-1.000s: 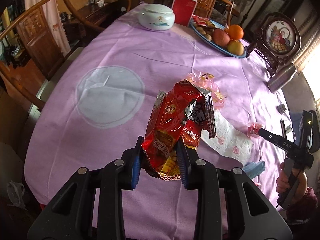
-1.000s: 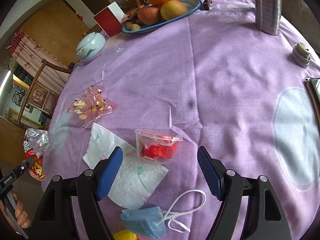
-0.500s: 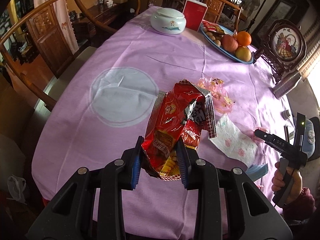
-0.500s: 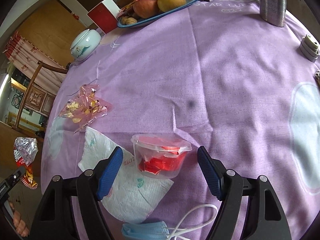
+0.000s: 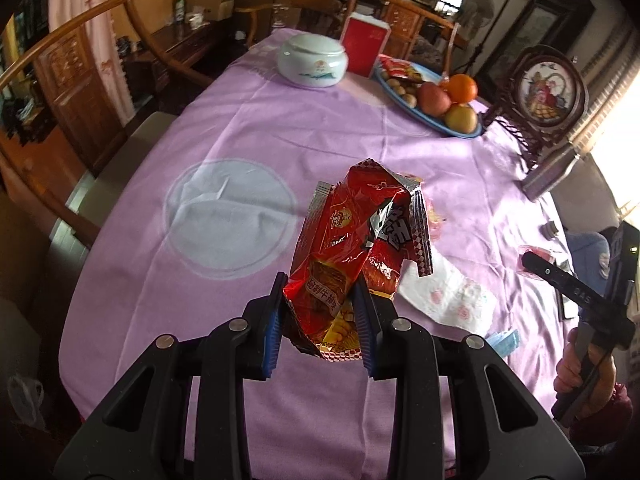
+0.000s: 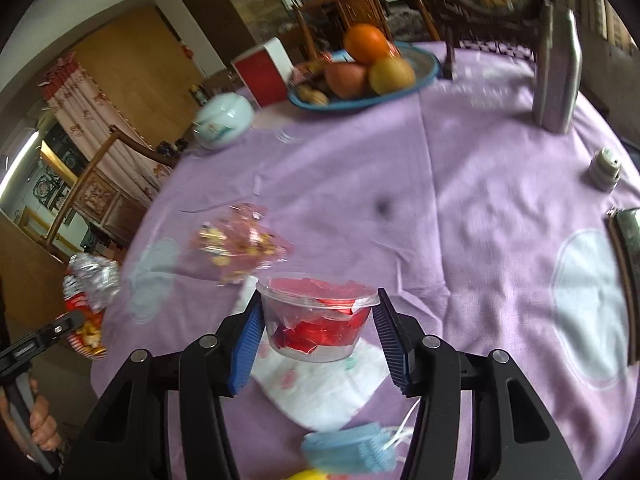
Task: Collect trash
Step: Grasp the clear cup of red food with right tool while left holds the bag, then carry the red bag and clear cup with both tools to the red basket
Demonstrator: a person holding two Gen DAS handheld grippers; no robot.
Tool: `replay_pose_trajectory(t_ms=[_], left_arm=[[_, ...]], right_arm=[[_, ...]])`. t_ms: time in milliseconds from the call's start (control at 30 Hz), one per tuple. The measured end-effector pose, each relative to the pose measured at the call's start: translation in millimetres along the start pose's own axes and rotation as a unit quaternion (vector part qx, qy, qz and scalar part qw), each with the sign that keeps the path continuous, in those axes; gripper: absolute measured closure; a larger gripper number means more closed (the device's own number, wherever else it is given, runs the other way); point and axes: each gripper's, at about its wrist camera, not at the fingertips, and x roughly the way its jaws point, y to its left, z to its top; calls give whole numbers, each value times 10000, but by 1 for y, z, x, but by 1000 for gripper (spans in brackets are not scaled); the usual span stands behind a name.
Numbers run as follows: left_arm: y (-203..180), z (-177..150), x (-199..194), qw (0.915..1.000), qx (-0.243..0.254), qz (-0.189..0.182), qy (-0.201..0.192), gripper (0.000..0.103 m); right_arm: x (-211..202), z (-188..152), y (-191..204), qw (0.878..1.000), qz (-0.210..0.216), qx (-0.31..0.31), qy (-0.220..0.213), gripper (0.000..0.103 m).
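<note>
My left gripper [image 5: 320, 316] is shut on a crumpled red snack bag [image 5: 360, 240] and holds it up above the purple tablecloth [image 5: 240, 128]. My right gripper [image 6: 318, 330] has closed on a clear plastic cup with red wrappers inside [image 6: 318, 316], its pads touching both sides of the cup. Under the cup lies a white patterned napkin [image 6: 320, 392], which also shows in the left wrist view [image 5: 452, 300]. A blue face mask [image 6: 352, 452] lies at the table's near edge. A clear pink candy wrapper [image 6: 240, 244] lies left of the cup.
A blue fruit plate [image 5: 432, 100], a white lidded jar [image 5: 312, 60] and a red box [image 5: 364, 48] stand at the far end. A metal flask [image 6: 556, 68], a small bottle [image 6: 604, 168] and a framed ornament [image 5: 548, 88] stand on the right. Wooden chairs [image 5: 60, 80] surround the table.
My right gripper moved forward over the napkin and closed its fingers around the clear cup. My left gripper kept hold of the snack bag and drew back and up a little.
</note>
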Motion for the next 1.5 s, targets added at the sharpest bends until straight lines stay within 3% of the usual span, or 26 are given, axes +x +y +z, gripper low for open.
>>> replay_pose_trajectory(t_ms=[333, 700, 1133, 1500], left_arm=[[1, 2, -6, 9976, 470, -512, -77, 70], [24, -13, -7, 9948, 673, -760, 61, 70], [40, -24, -40, 9985, -242, -199, -451, 70], [75, -54, -73, 9893, -1190, 490, -683, 70]], right_arm=[[-51, -27, 50, 9989, -159, -178, -402, 49], [-76, -76, 83, 9972, -583, -249, -384, 49], [-60, -34, 95, 9928, 171, -1157, -271, 49], [-30, -27, 131, 9782, 863, -1879, 160, 49]])
